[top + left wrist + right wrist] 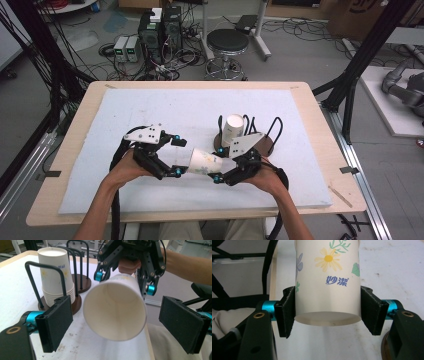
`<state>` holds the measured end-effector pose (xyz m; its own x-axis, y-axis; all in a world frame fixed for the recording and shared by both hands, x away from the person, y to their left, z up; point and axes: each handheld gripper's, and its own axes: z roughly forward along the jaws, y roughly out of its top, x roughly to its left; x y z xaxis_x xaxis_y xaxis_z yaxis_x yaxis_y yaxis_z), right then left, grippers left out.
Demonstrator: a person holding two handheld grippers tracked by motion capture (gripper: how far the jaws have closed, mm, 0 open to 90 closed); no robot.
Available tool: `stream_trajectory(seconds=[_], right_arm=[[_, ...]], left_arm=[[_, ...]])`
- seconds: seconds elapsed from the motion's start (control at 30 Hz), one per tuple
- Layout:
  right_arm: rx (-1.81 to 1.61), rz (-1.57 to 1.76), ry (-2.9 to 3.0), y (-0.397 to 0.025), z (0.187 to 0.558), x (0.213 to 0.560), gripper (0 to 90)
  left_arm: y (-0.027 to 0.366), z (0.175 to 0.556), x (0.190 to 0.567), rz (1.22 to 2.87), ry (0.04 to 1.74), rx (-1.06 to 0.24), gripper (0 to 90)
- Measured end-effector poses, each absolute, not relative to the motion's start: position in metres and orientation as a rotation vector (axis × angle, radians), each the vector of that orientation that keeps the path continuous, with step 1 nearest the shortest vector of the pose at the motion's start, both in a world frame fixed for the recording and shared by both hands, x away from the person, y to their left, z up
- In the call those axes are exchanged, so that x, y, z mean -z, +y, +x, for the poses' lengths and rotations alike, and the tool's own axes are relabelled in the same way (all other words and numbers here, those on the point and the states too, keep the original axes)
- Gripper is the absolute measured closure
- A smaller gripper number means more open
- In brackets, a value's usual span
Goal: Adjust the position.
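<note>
A white paper cup (204, 161) with a flower print lies on its side in the air between my two grippers, near the table's front middle. My right gripper (218, 164) is shut on the cup's (327, 282) closed base end, both pads (287, 312) pressed on its wall. In the left gripper view the cup's open mouth (115, 312) faces me between the wide-apart jaws of my left gripper (115, 325), whose pads (56, 322) stay clear of the rim. My left gripper (180, 157) is open. Behind them a stack of upside-down cups (233, 131) stands in a wire holder (265, 142) on a brown base.
A white foam mat (150, 110) covers the wooden table (80, 125). The cup stack (53, 272) and black wire loops (75, 255) stand just behind the grippers. A stool (227, 42), computer boxes (160, 30) and cables lie on the floor beyond.
</note>
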<state>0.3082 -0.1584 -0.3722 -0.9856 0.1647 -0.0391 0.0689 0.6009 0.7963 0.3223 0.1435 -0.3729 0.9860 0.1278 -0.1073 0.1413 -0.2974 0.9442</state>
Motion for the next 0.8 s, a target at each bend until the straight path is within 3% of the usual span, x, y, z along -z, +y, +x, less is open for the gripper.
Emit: stream_trajectory(seconds=[0.8], right_arm=[[-1.699,0.242,2.560,-0.171,0.301,0.389,36.2]], left_arm=[[0.148,0.313,0.394,1.727,0.181,0.007,12.5]])
